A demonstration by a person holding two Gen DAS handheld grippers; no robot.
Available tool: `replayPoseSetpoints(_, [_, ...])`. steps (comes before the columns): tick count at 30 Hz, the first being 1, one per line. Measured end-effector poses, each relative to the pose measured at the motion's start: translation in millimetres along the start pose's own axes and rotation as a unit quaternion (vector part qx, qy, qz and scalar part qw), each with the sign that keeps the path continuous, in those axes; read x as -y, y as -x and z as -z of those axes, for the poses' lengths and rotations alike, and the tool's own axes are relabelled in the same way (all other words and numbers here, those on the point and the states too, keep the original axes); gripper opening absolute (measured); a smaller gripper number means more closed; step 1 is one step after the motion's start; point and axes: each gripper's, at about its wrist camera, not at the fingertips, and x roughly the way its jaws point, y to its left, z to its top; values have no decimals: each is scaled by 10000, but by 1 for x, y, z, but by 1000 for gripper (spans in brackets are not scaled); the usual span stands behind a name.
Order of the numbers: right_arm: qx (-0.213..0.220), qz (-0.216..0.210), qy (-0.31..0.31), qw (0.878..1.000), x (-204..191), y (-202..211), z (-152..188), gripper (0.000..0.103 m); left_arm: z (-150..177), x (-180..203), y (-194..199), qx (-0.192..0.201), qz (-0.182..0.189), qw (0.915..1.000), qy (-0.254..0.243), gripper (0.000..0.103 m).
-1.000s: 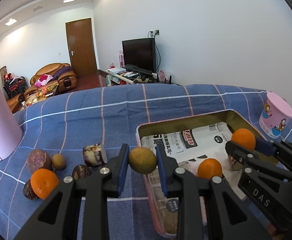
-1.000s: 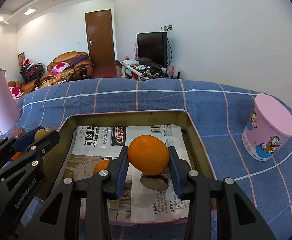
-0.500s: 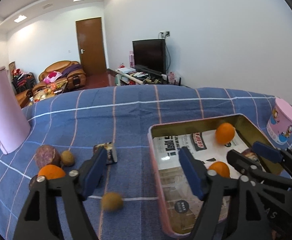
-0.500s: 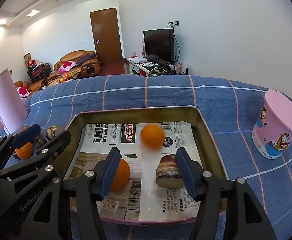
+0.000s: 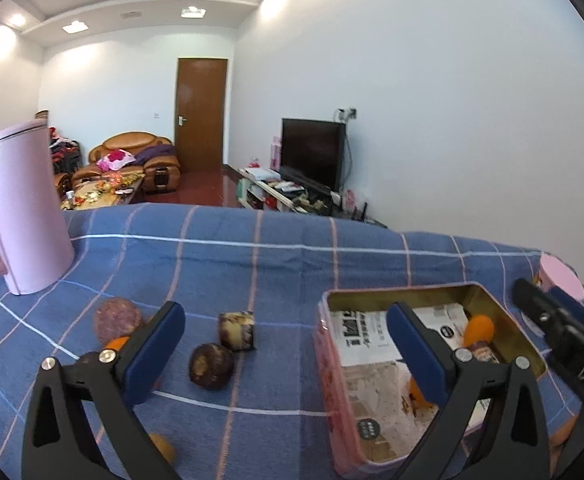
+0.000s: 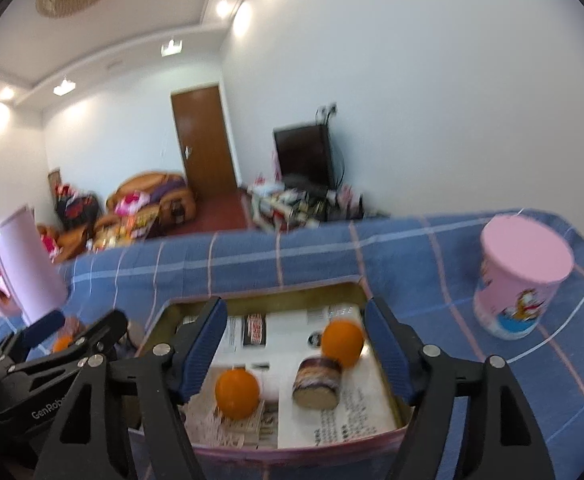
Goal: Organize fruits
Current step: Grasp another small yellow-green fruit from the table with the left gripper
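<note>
A pink-rimmed tin tray (image 6: 275, 294) lined with newspaper holds two oranges (image 6: 342, 343) (image 6: 237, 394) and a brown cut fruit piece (image 6: 317, 381). My right gripper (image 6: 296, 354) is open and empty above the tray. My left gripper (image 5: 285, 354) is open and empty above the blue cloth, left of the tray (image 5: 324, 344). On the cloth lie a dark round fruit (image 5: 210, 365), a cut brown piece (image 5: 236, 329), a purple round fruit (image 5: 116, 319), an orange (image 5: 112, 343) behind the left finger, and a yellowish fruit (image 5: 163, 449) at the bottom.
A pink jug (image 5: 23, 212) stands at the far left of the table. A pink cartoon cup (image 6: 520, 280) stands right of the tray. The blue checked cloth (image 5: 275, 264) covers the table; its far edge drops to the room beyond.
Both grippers opened and pulled up and back. The left one dropped its yellowish fruit onto the cloth; the right one's orange landed in the tray beside the cut piece.
</note>
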Motion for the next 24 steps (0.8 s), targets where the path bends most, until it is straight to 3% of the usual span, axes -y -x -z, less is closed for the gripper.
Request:
replayPoseSetpoints(5, [284,376,-31,9989,4,5,-2,80,2,-12,0,-25,-140,9995,275,103])
replayPoseSetpoints(14, [133,520,-280,9982,17,6,1,80,10,17,6,-6,-132,9978,-653,103])
replayPoseSetpoints(21, [106,532,-464,9974,25,8,1,80,5,-20,12,-256,-4,9996,-136,103])
replayPoseSetpoints(24, [306,727,-586,9952,32,18,-2,80,6,-38,17,-347,-72,9994,-8,103])
